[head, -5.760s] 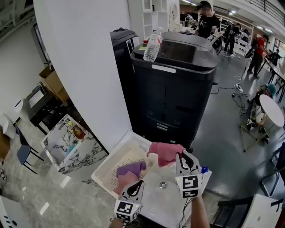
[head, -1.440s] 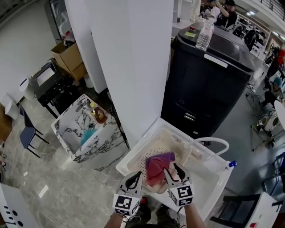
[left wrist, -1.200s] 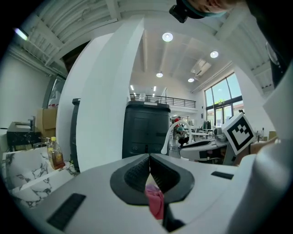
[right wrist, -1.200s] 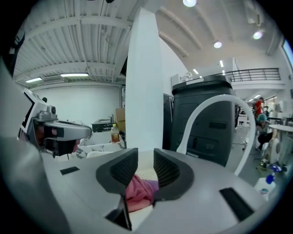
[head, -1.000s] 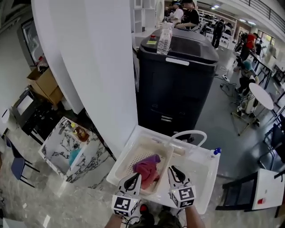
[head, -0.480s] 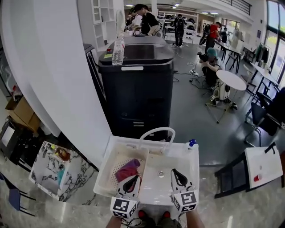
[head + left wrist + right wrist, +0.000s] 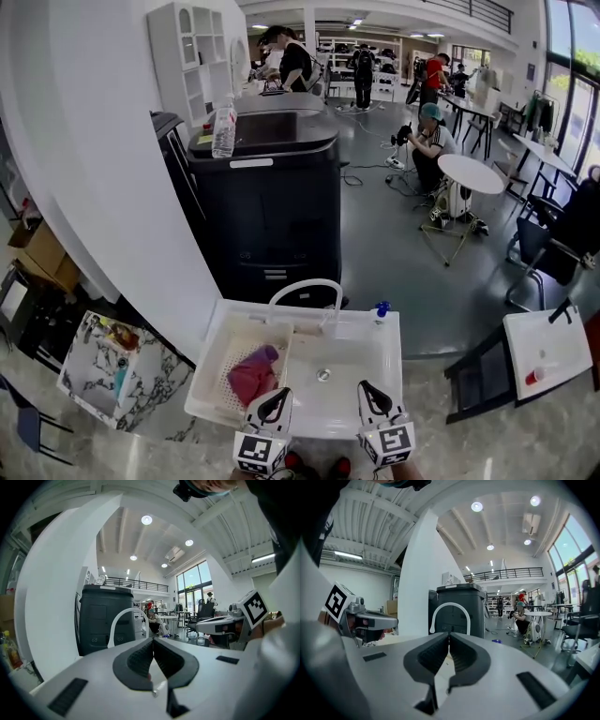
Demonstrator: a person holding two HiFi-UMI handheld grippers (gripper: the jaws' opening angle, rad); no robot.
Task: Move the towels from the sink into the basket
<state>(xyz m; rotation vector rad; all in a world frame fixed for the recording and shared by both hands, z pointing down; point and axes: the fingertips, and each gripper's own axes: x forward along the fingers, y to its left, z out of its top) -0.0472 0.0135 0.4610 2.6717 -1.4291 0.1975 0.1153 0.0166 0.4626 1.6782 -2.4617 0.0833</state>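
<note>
Pink towels (image 7: 251,373), perhaps two, lie in the basket (image 7: 208,367); left gripper (image 7: 279,398) and right gripper (image 7: 367,393) hover closed, empty.

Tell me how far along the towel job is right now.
Done: the pink and purple towels lie in the basket, and the sink shows only bare white around its drain. In hand: nothing. The left gripper and right gripper hover at the sink's near edge, fingers closed and empty. Left: no towel visible in the sink to move, so the job looks finished.
</note>
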